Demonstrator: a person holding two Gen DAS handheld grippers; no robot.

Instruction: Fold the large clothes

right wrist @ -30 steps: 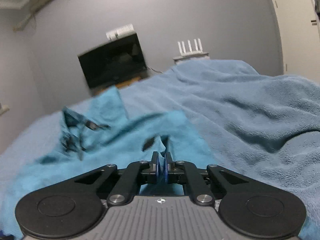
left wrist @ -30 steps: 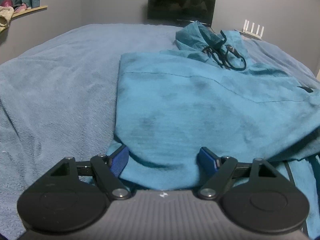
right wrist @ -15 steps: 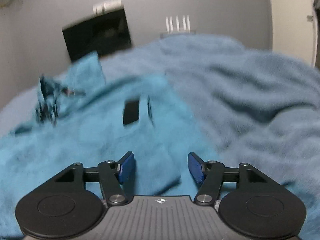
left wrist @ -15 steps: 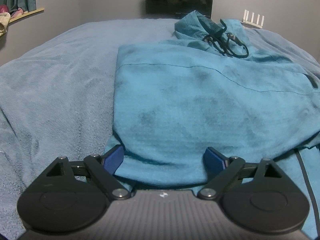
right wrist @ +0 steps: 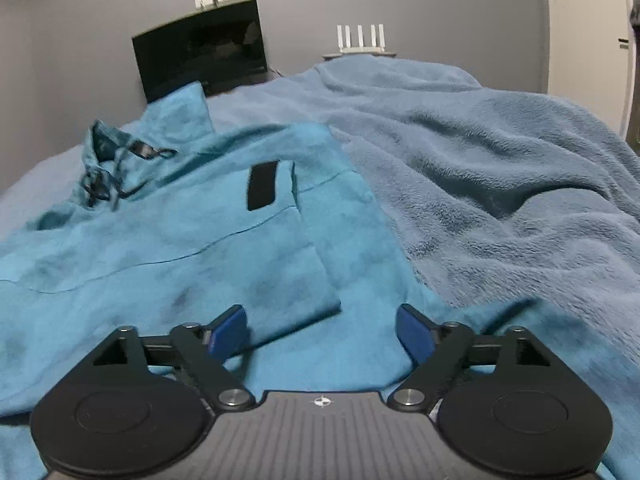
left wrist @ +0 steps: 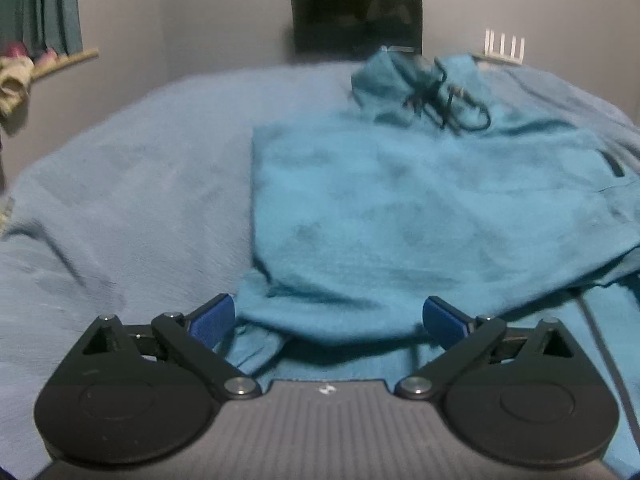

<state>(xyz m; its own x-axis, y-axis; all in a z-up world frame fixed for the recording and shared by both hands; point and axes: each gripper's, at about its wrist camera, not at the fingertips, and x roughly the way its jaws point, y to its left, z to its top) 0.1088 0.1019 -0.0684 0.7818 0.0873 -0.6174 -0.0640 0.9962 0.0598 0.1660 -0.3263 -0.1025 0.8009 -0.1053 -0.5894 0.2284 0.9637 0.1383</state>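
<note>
A teal hooded garment [left wrist: 420, 208] lies spread on a bed covered with a grey-blue fleece blanket [left wrist: 132, 200]. Its lower part is folded up over the body, so a doubled edge lies close in front of both tools. The hood with its dark drawstrings [left wrist: 444, 100] lies at the far end, toward the wall.

The left tool [left wrist: 328, 316] has its jaws spread wide; they have just been opening further. The folded hem of the garment lies between the blue pads [left wrist: 212, 320], but the pads do not press on it.

The right tool [right wrist: 322, 328] also stands with its jaws spread, and they too have just been opening. Under it lies a folded corner of the garment, free of the pads [right wrist: 230, 332]. A dark pocket opening [right wrist: 262, 186] shows on the cloth further up.

Behind the bed, a black screen [right wrist: 200, 60] and a white router with antennas [right wrist: 360, 42] stand against the grey wall.
</note>
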